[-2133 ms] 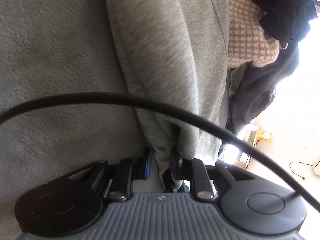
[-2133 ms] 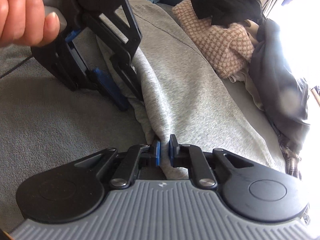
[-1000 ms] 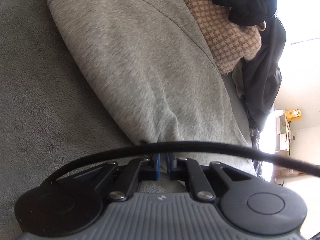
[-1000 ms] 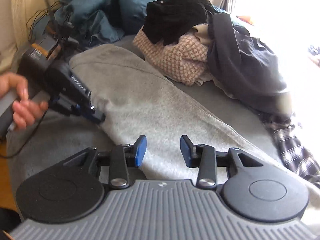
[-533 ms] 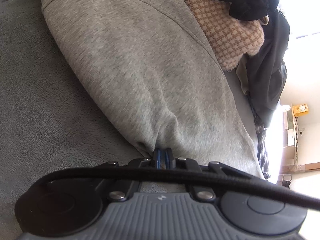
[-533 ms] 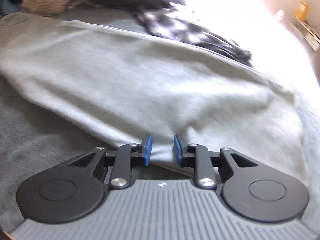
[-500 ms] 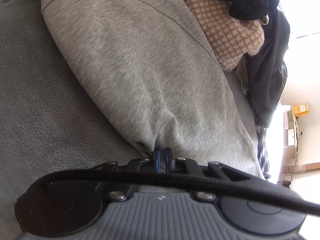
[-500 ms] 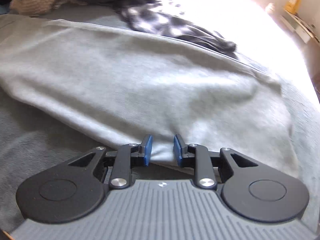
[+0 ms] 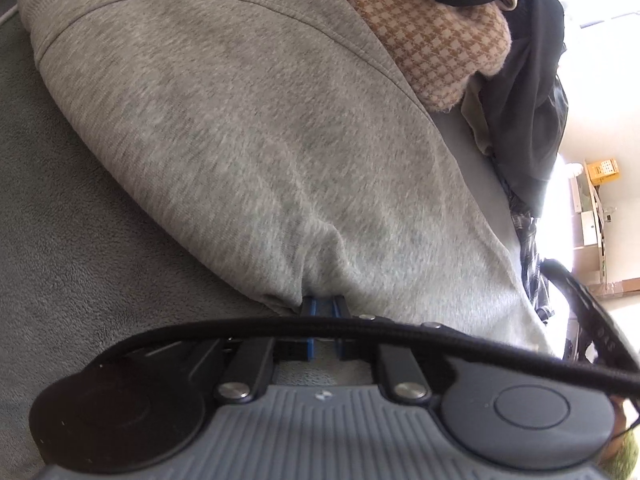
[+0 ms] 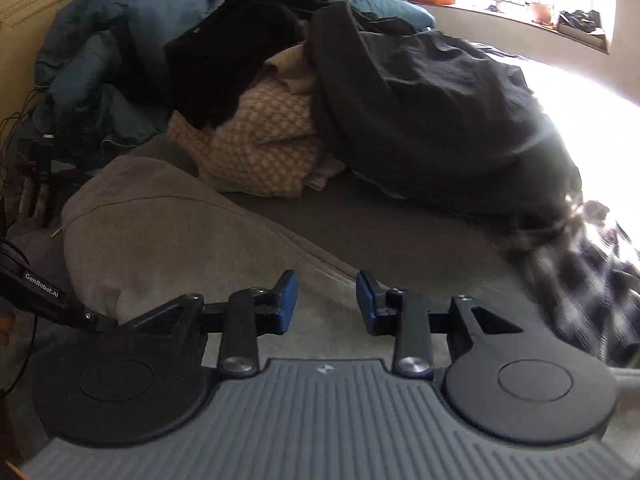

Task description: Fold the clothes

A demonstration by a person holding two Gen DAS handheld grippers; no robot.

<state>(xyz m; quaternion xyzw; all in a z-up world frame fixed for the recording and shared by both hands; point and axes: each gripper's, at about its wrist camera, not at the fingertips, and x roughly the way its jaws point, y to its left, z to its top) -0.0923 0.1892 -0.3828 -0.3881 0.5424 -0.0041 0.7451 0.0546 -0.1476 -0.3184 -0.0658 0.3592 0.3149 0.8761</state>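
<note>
A light grey sweatshirt [image 9: 260, 128] lies lengthwise on a grey fleece cover [image 9: 72, 264]. My left gripper [image 9: 323, 312] is shut, its blue pads pinching the sweatshirt's near folded edge. In the right wrist view the same sweatshirt [image 10: 160, 236] stretches from the left towards me. My right gripper [image 10: 326, 300] hovers just above it with its jaws opening. The pads stand apart, with only fabric lying below them and nothing pinched. The left tool's black housing [image 10: 40, 286] shows at the left edge of that view.
A heap of clothes lies behind the sweatshirt: a beige houndstooth knit [image 10: 260, 148], a black garment [image 10: 224, 60], a dark grey garment [image 10: 432, 120] and a plaid shirt [image 10: 592, 276]. A blue duvet [image 10: 96, 64] is bunched at the back left. A black cable [image 9: 360, 330] crosses the left wrist view.
The right gripper swung from the sweatshirt's far end back to face the clothes heap, and its jaws now stand wider. The left gripper kept its pinch and barely shifted.
</note>
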